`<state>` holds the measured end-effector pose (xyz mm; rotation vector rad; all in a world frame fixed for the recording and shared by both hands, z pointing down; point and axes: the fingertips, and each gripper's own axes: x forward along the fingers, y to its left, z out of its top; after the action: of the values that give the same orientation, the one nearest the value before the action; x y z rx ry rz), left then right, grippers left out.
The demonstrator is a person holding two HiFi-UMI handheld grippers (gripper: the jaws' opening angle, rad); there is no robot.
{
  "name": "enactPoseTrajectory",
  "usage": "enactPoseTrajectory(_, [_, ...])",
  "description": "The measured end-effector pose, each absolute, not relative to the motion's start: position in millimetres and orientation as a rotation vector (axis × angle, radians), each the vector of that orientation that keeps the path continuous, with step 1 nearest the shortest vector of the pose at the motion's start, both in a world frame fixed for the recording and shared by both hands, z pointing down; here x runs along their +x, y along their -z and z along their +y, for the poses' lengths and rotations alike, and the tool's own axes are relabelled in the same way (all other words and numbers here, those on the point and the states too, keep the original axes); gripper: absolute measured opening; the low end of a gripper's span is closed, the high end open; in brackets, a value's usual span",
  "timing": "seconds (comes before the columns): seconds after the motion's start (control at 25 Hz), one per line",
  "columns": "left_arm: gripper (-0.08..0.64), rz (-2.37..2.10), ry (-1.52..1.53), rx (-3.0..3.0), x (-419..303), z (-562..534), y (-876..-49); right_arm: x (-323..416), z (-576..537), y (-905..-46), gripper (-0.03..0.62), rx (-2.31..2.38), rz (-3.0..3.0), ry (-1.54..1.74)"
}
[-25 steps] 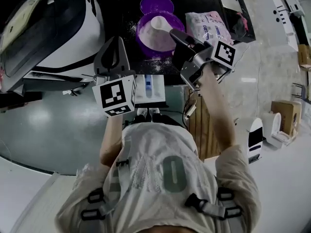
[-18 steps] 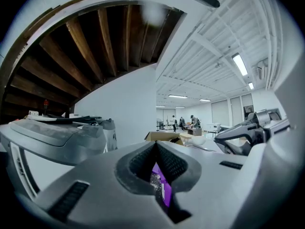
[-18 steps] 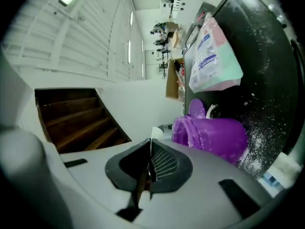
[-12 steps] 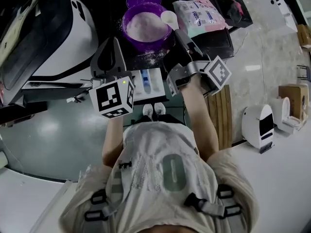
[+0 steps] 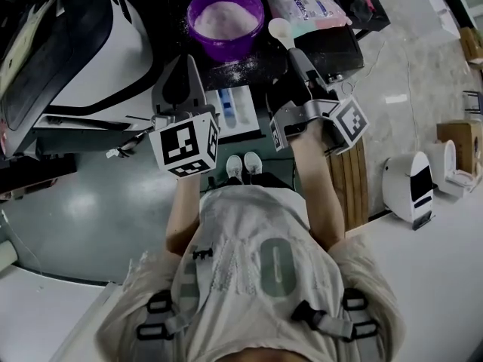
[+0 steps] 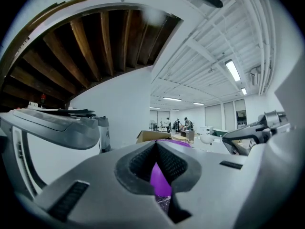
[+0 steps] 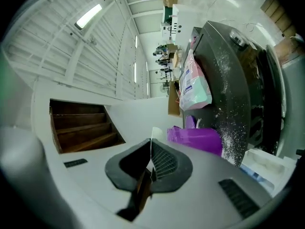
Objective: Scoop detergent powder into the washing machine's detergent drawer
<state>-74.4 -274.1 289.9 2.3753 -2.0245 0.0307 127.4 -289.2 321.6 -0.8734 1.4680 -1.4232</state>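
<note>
The right gripper point(image 5: 299, 65) was clamped on the thin handle of a white scoop point(image 5: 280, 29), its head just right of the purple bowl point(image 5: 226, 47) of detergent powder. The left gripper point(image 6: 156, 149), jaws together and empty, hung near the open detergent drawer point(image 5: 235, 113) beside the washing machine point(image 5: 98, 59). This looked like the carry from bowl to drawer, though the scoop's load could not be made out. Next, the scoop needed keeping level, bringing over a drawer compartment, then tipping.
</note>
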Motion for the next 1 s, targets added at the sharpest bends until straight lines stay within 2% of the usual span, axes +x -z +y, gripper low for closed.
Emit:
enactPoseTrajectory(0.48, [0.020, -2.083, 0.010, 2.335, -83, -195, -296, 143, -199, -320, 0.011, -0.852, 1.483, 1.353])
enactPoseTrajectory(1.0, [0.020, -2.072, 0.006, 2.344, -77, -192, -291, 139, -191, -317, 0.012, -0.829, 1.498, 1.365])
